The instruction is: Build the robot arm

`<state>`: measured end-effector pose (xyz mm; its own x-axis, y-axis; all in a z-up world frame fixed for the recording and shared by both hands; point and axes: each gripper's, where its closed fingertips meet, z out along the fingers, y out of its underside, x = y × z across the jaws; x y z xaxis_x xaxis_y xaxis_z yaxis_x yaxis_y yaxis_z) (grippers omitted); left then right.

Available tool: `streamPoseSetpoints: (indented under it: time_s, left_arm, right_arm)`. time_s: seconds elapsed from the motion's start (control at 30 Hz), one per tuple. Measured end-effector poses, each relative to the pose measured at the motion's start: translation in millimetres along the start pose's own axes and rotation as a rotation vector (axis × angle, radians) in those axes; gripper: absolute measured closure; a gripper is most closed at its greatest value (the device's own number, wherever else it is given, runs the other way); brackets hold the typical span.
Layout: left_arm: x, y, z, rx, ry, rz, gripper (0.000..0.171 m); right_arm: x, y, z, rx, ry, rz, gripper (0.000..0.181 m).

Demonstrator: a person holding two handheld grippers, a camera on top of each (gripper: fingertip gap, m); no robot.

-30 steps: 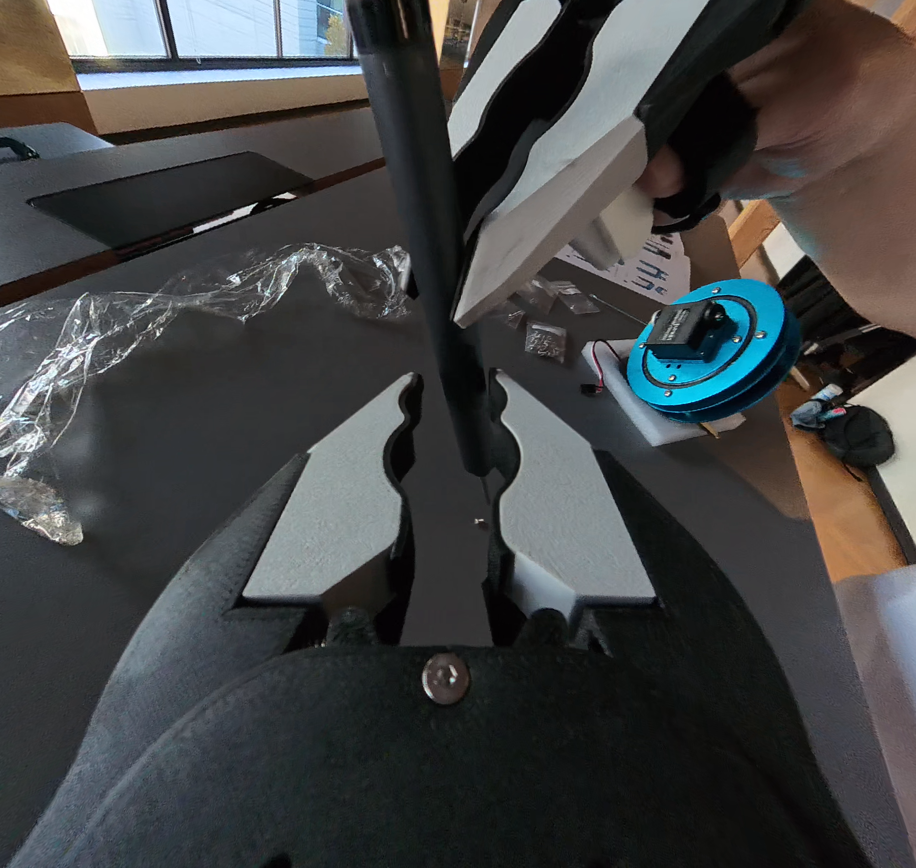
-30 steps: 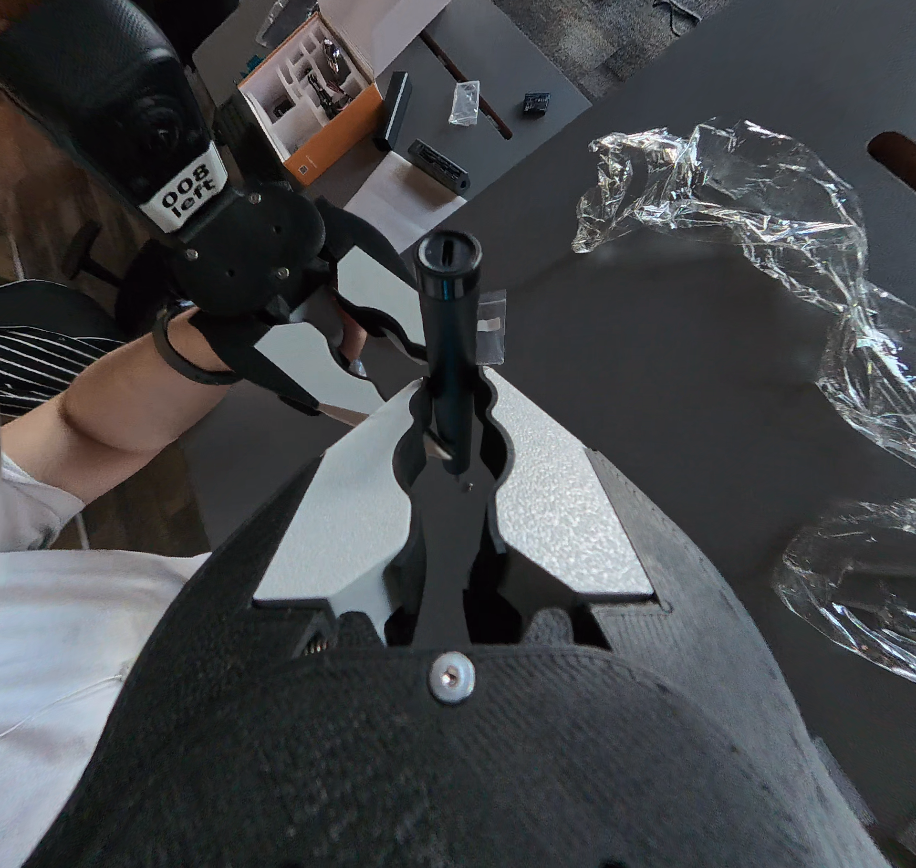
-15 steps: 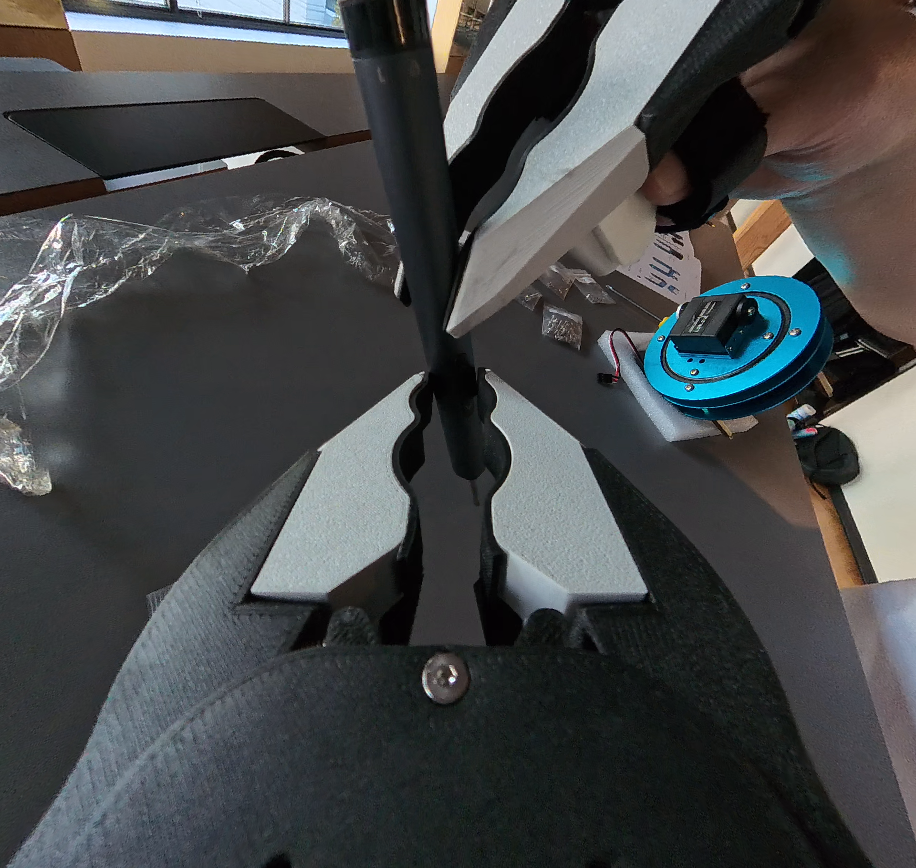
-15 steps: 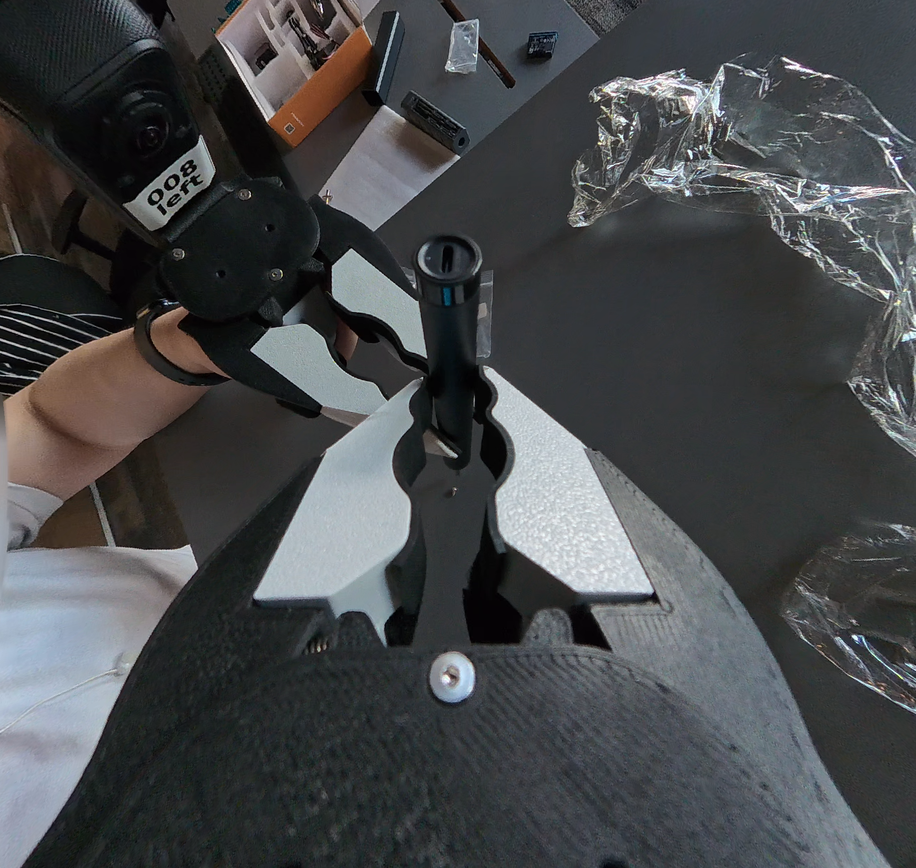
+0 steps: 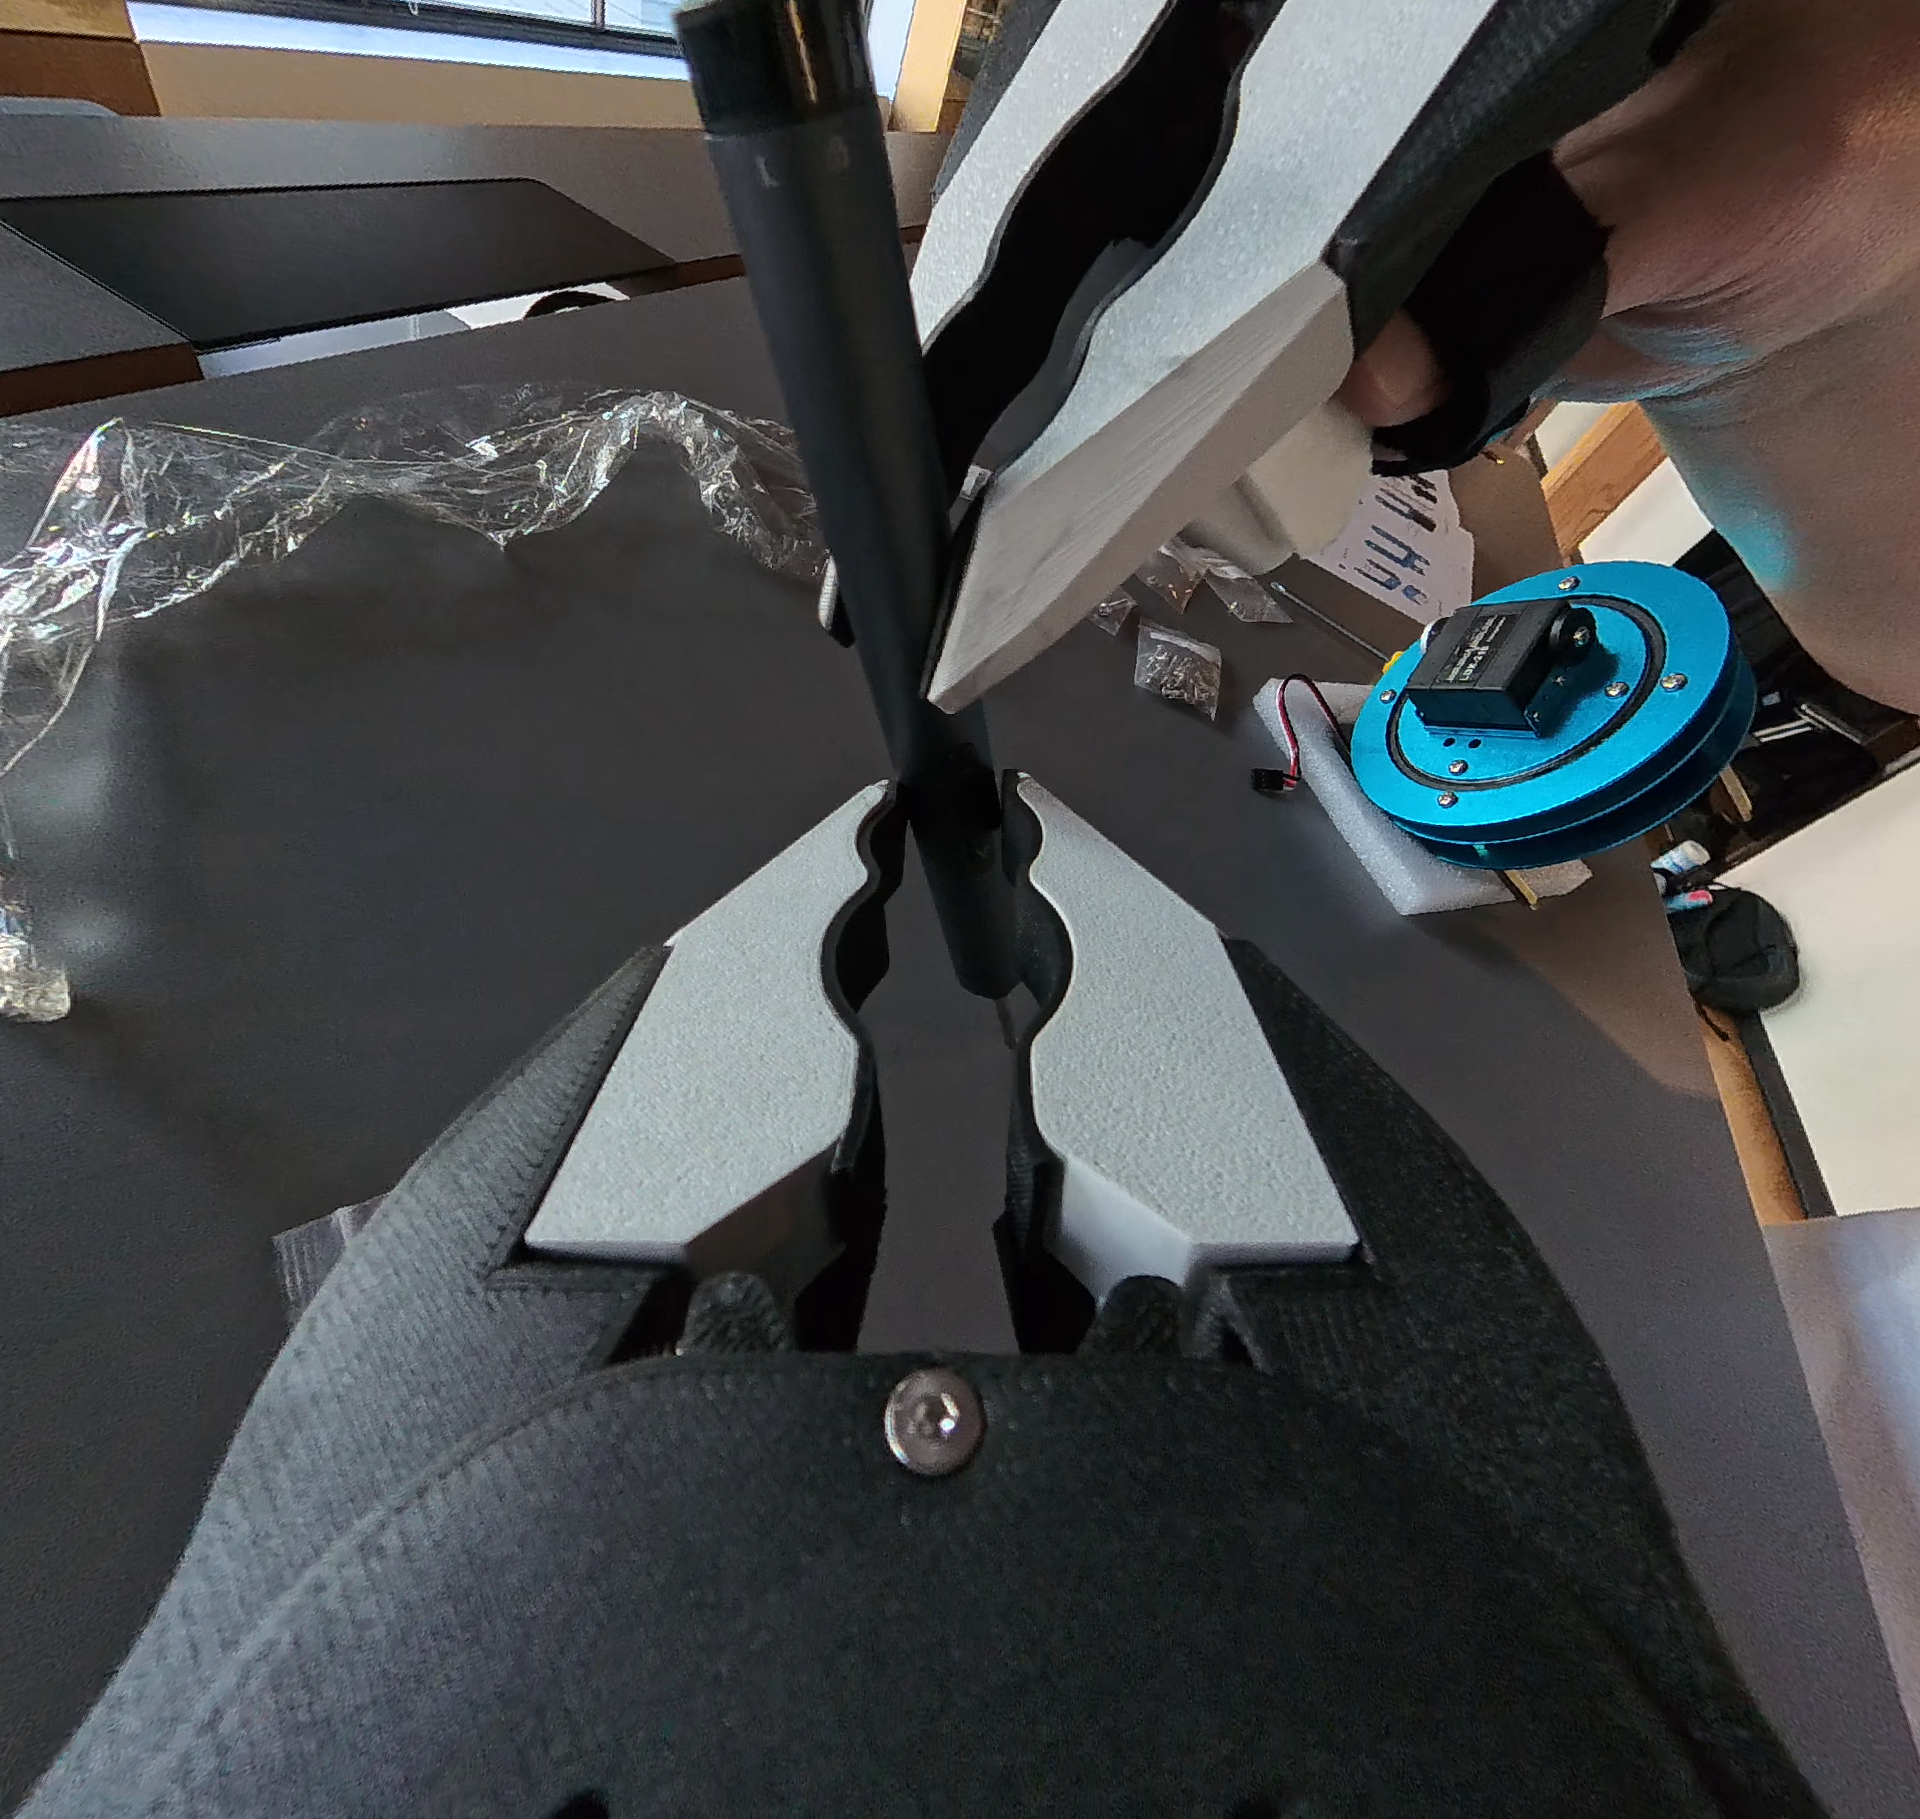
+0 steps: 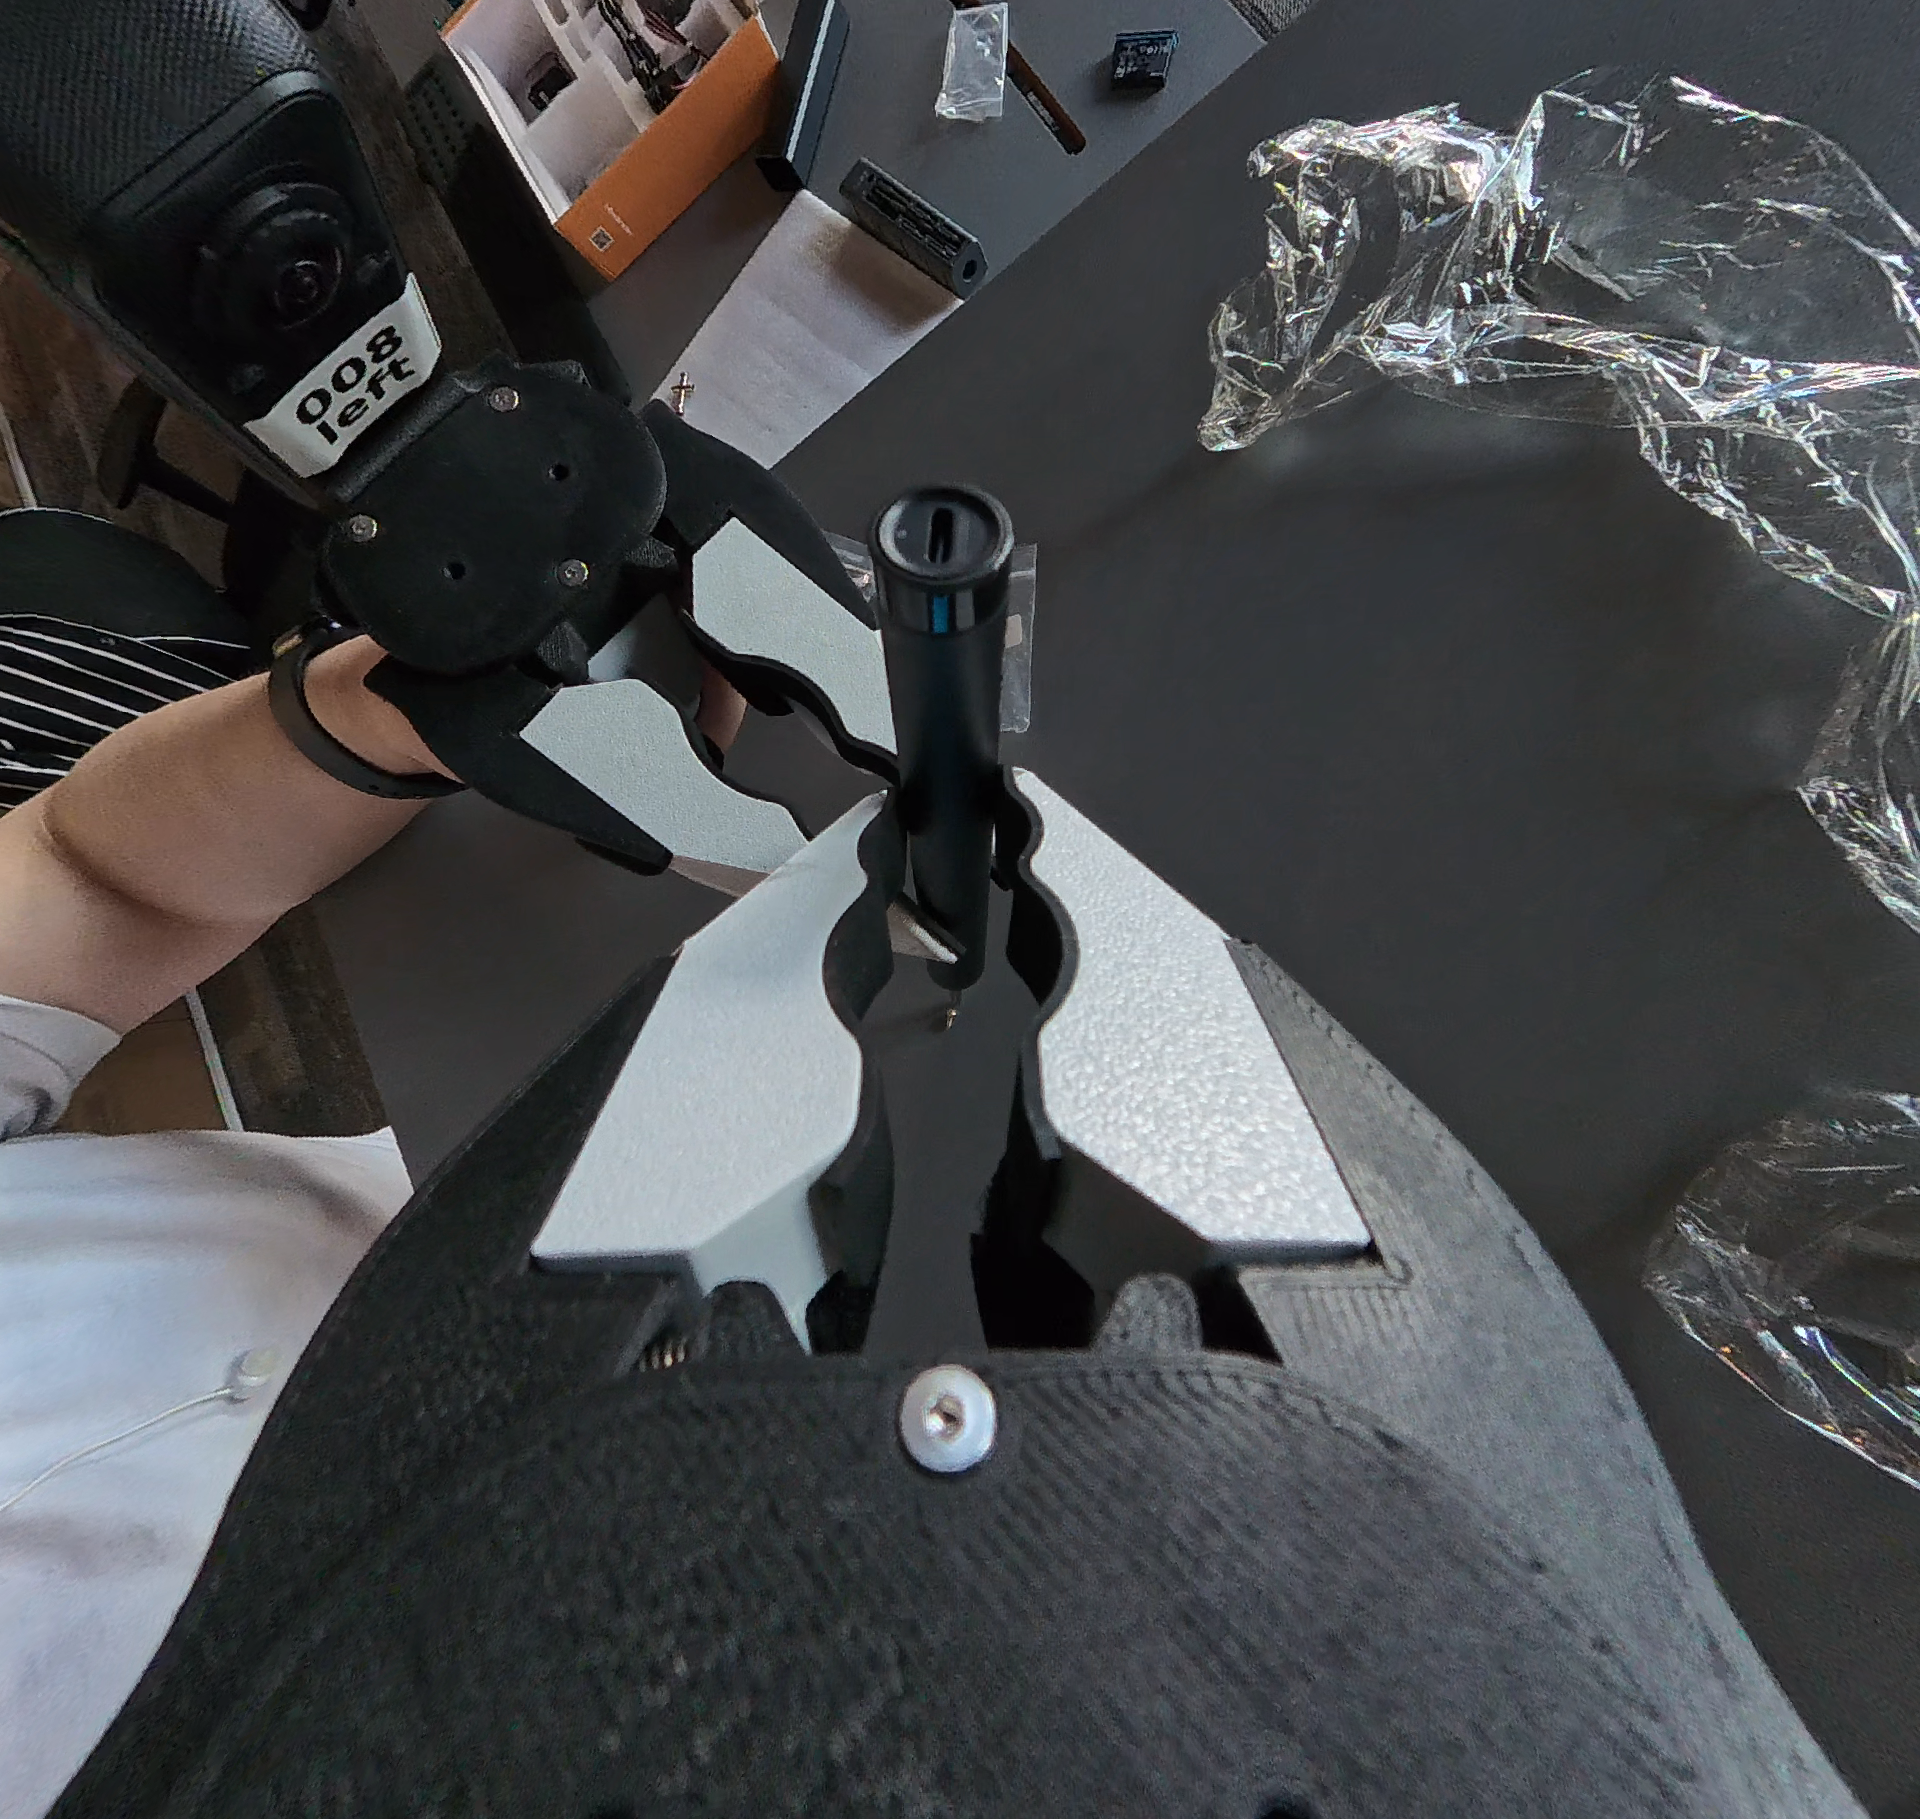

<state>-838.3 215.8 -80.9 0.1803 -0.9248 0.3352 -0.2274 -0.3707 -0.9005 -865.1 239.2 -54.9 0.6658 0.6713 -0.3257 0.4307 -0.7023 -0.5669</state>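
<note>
A dark cylindrical electric screwdriver (image 5: 831,315) stands nearly upright over the black table (image 5: 416,886), bit pointing down. My left gripper (image 5: 951,798) is shut on its lower end, just above the bit. My right gripper (image 6: 948,798) is shut on the same screwdriver (image 6: 945,709) a little higher. It shows in the left wrist view (image 5: 883,657) coming in from the upper right, held by a gloved hand. The left gripper shows in the right wrist view (image 6: 914,855) coming in from the left. A tiny screw (image 6: 948,1016) lies on the table under the bit tip.
A blue metal disc (image 5: 1621,782) bearing a black servo sits on white foam (image 5: 1340,813) at the right. Small bags of screws (image 5: 1179,668) lie behind it. Crumpled clear plastic wrap (image 5: 364,481) (image 6: 1558,242) lies on the table. An orange box of parts (image 6: 623,86) stands on a lower surface. Left and right tips are no more than a few centimetres apart.
My left gripper's jaws have narrowed from a loose gap onto the screwdriver's lower end. The right gripper has kept its hold. Both views have shifted slightly.
</note>
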Motion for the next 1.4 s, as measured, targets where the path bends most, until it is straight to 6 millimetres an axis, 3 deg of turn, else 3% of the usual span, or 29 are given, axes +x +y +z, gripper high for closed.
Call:
streamPoseSetpoints:
  time_s: [0.27, 0.37, 0.53, 0.67, 0.87, 1.03, 1.23, 1.4]
  left_arm:
    - [2.2, 0.8, 0.1, -0.006, 0.001, -0.006, 0.155]
    - [7.8, -8.4, -4.5, 0.009, -0.003, 0.008, 0.155]
    - [36.8, -43.4, -10.4, 0.075, 0.028, 0.047, 0.156]
    - [78.2, -74.7, 1.5, 0.094, 0.043, 0.143, 0.156]
    - [155.4, -114.4, 53.5, 0.102, 0.077, 0.293, 0.156]
    - [194.2, -125.9, 117.7, 0.086, -0.063, 0.519, 0.156]
    - [226.8, -122.9, 182.9, 0.031, -0.152, 0.704, 0.157]
    - [242.2, -117.0, 214.3, -0.051, -0.271, 0.876, 0.157]
  right_arm:
    - [-0.8, 1.6, -0.2, -0.006, 0.0, 0.003, 0.166]
    - [-6.9, -3.2, -8.2, 0.006, -0.002, -0.013, 0.166]
    - [-26.9, -14.9, -48.4, 0.085, 0.014, -0.081, 0.166]
    - [-41.5, -8.3, -101.1, 0.189, 0.038, -0.138, 0.166]
    - [-46.7, 32.4, -199.6, 0.425, 0.107, -0.183, 0.166]
    - [-27.4, 81.3, -259.6, 0.587, 0.164, -0.153, 0.165]
    - [0.2, 140.2, -305.0, 0.652, 0.193, -0.084, 0.161]
    - [17.9, 175.4, -321.6, 0.598, 0.198, -0.07, 0.159]
